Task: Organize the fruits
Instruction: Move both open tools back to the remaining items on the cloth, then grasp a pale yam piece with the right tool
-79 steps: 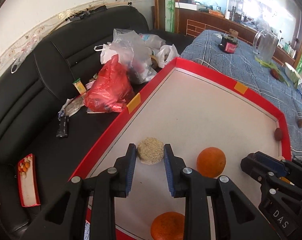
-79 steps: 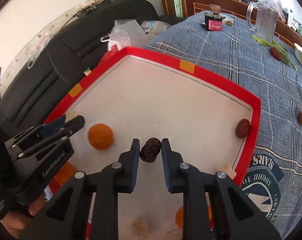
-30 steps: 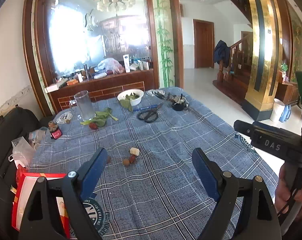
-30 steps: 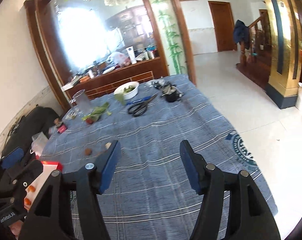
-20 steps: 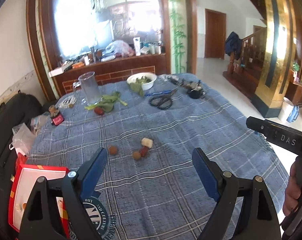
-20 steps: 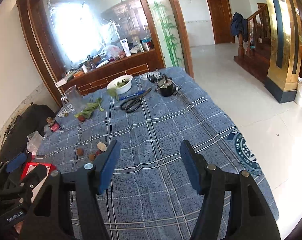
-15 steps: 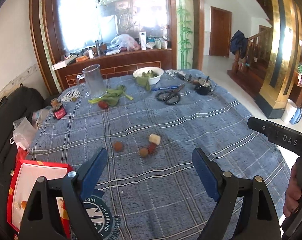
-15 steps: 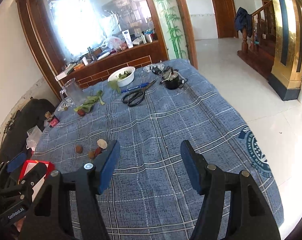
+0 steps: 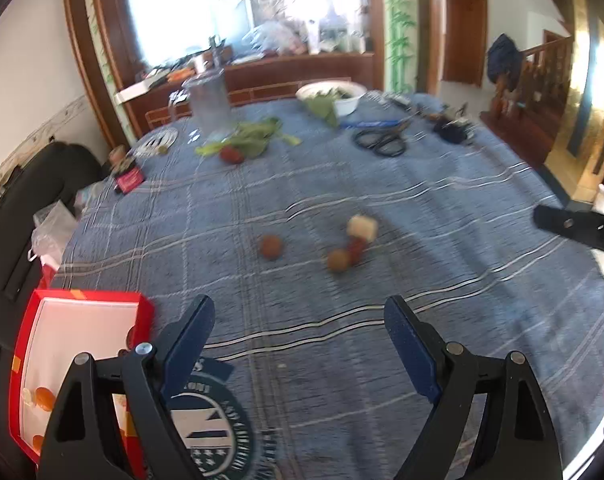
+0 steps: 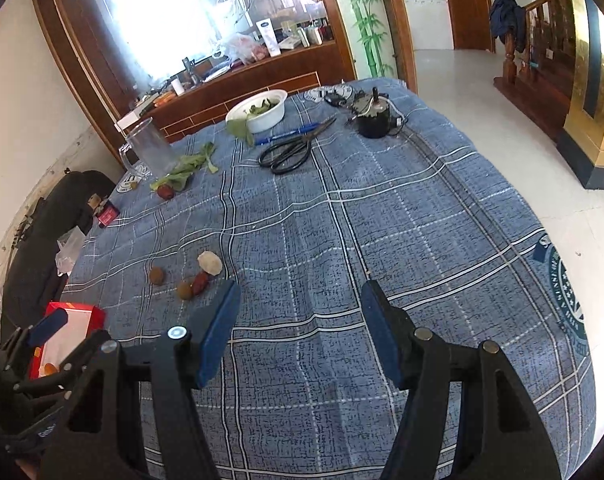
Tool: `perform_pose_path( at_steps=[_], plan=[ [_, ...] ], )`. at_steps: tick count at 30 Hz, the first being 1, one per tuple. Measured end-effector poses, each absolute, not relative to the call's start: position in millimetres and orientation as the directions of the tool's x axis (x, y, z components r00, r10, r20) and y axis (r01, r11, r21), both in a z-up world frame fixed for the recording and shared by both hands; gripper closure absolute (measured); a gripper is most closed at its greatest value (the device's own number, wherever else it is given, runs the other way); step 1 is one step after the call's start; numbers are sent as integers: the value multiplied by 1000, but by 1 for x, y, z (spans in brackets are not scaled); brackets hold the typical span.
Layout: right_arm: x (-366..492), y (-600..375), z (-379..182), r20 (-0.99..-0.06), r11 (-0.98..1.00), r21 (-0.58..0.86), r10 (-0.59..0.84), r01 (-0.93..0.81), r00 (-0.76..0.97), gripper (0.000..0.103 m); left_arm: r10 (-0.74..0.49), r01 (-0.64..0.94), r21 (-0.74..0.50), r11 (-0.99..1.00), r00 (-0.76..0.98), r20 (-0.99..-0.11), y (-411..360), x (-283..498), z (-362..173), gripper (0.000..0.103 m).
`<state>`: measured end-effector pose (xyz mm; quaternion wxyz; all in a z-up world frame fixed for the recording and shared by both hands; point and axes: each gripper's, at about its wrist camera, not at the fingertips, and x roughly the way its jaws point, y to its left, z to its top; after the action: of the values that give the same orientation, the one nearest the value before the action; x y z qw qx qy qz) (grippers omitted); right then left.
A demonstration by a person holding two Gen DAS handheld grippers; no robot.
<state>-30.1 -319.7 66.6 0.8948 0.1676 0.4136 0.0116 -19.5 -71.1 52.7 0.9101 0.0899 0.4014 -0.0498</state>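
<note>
Small fruits lie loose on the blue plaid tablecloth: a brown round one (image 9: 270,247) (image 10: 156,275), another brown one (image 9: 337,260) (image 10: 184,291), a dark red one (image 9: 356,247) (image 10: 200,281) and a pale chunk (image 9: 362,228) (image 10: 210,262). A red tray (image 9: 22,344) (image 10: 76,312) with a white floor holds orange fruits at the table's left edge. My left gripper (image 9: 298,320) is open and empty, above the cloth short of the fruits. My right gripper (image 10: 298,300) is open and empty, right of them.
At the table's far side stand a clear jug (image 10: 148,150), green leaves with a red fruit (image 10: 166,191), a white bowl (image 10: 258,110), black scissors (image 10: 290,154), a blue pen and a black round object (image 10: 373,122). A black sofa (image 9: 6,240) lies left.
Both grippers let go of their fruits in the tray, opened wide and swung out over the tablecloth. Over the last second the loose fruits have come closer in both views.
</note>
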Motion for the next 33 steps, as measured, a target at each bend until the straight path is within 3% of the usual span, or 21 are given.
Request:
perform_pose_path(
  at_steps=[5,17,33],
  plan=[
    [-10,-312,53,-754,936,342,215,91,620,39,45,94,142,985,659,-751,-46,-2,40,16],
    [46,-255,15,-755,857,515,454,1,473,39,51,86,132,988,620,-783,-22,24,15,16],
    [110,-208,-14,-816,894,447,392,33,424,41,105,63,185,981,628,-771,-4,60,14,17]
  ],
)
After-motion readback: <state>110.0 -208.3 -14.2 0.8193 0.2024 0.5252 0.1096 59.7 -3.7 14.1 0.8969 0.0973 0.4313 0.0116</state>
